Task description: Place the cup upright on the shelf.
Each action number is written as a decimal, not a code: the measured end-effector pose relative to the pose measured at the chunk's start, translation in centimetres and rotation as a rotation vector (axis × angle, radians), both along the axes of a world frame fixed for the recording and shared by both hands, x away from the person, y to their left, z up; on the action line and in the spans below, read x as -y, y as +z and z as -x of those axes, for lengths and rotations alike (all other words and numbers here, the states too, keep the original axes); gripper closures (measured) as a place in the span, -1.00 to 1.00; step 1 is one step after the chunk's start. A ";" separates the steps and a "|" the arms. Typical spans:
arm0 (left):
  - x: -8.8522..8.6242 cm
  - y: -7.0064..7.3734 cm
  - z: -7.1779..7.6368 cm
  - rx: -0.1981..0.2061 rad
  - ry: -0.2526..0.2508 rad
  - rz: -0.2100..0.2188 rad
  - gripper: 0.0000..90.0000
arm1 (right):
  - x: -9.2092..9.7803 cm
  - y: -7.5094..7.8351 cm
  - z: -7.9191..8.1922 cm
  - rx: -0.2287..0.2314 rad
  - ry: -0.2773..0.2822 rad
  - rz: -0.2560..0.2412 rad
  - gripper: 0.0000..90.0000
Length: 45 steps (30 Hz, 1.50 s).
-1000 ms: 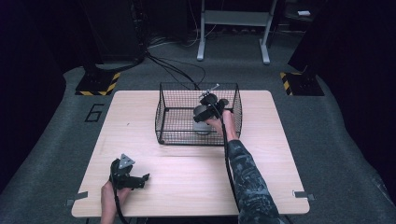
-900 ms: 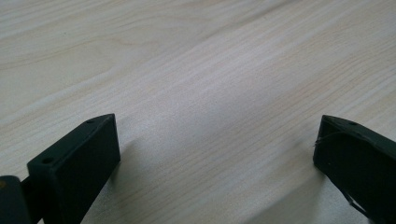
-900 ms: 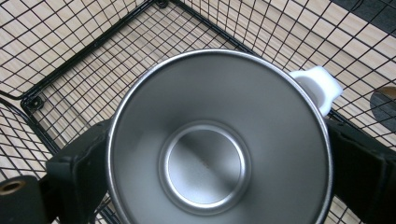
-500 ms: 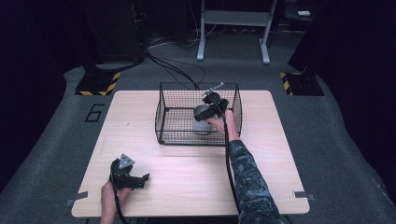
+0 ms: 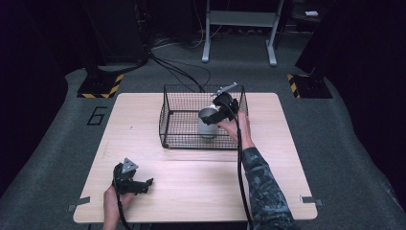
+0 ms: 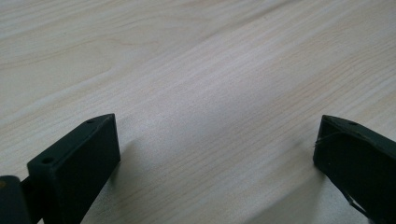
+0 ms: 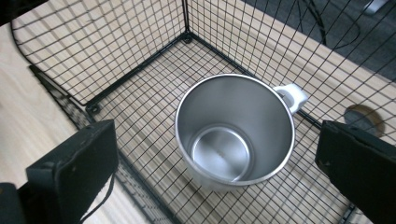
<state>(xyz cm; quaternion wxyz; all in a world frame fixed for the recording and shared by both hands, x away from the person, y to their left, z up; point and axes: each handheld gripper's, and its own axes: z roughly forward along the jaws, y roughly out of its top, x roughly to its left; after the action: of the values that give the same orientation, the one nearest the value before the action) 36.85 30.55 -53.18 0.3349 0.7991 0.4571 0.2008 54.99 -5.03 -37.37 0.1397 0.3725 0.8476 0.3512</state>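
at the near left of the pale wooden surface (image 5: 143, 124), the person's left hand (image 5: 111, 203) rests by the near edge and holds the left gripper (image 5: 142, 184), which lies low on the wood with its grey three-cornered plate on top and its jaws pointing right. in the left gripper view (image 6: 215, 149) the two black jaws stand wide apart, with bare wood grain between them and nothing held.

toward the middle and far part of the surface stands a black wire basket (image 5: 167, 112), open at the top. a metal mug (image 5: 207, 122) stands upright on the basket's floor, in its right half. in the right gripper view the mug (image 7: 233, 130) shows a shiny, empty inside and a pale handle (image 7: 292, 95) on its far right side, near the basket's wire wall (image 7: 140, 42).

to the right of the mug, the right gripper (image 5: 216, 115) hangs over the basket's right part, just above the mug, held by the right hand (image 5: 239, 129) with a patterned sleeve (image 5: 263, 187) behind it. in its own view the right gripper (image 7: 217, 158) has its jaws spread wide, one on each side of the mug and clear of it. a cable (image 5: 239, 167) trails from it toward the near edge.
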 end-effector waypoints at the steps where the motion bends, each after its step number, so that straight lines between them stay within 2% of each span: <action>1: 0.0 0.0 0.0 0.000 0.004 0.003 -0.99 | 0.2 0.2 0.3 0.011 0.014 0.001 -1.00; 4: 0.0 0.0 0.0 -0.004 -0.005 -0.007 -0.99 | 0.7 1.1 1.7 0.035 0.033 -0.010 -1.00; 8: 0.0 0.0 0.0 0.000 0.003 0.003 -0.99 | 1.4 2.0 3.6 0.066 0.054 -0.011 -1.00; 13: 0.0 0.0 0.0 0.000 0.004 0.003 -0.99 | 2.5 2.5 5.9 0.094 0.068 -0.017 -1.00; 17: 0.0 0.0 0.0 -0.004 -0.004 -0.007 -0.99 | 3.6 2.5 7.7 0.116 0.076 -0.009 -1.00; 23: 0.0 0.0 0.0 -0.003 -0.004 -0.007 -0.99 | 5.6 1.7 10.1 0.130 0.054 -0.015 -1.00; 24: 0.0 0.0 0.0 -0.004 -0.004 -0.008 -0.99 | 6.1 1.4 10.5 0.140 0.052 -0.016 -1.00; 26: 0.0 0.0 0.0 -0.002 -0.003 -0.005 -0.99 | 7.0 0.7 11.4 0.131 0.029 -0.017 -1.00; 30: 0.0 0.0 0.0 -0.001 -0.003 -0.004 -0.99 | 8.6 -0.5 12.4 0.140 0.006 -0.018 -1.00; 35: 0.0 0.0 0.0 -0.001 0.001 -0.001 -0.99 | 10.8 -2.4 13.5 0.130 -0.052 -0.023 -1.00; 41: 0.0 0.1 0.0 -0.004 -0.005 -0.009 -0.99 | 13.6 -5.6 14.7 0.114 -0.118 -0.014 -1.00; 45: 0.0 0.0 0.0 -0.003 -0.004 -0.008 -0.99 | 15.3 -8.3 15.3 0.072 -0.166 -0.020 -1.00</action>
<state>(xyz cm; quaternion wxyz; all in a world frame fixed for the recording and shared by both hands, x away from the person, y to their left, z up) 36.85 30.59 -53.13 0.3315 0.8015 0.4555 0.2007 39.71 -20.34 -45.64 0.1950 0.4302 0.8046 0.3599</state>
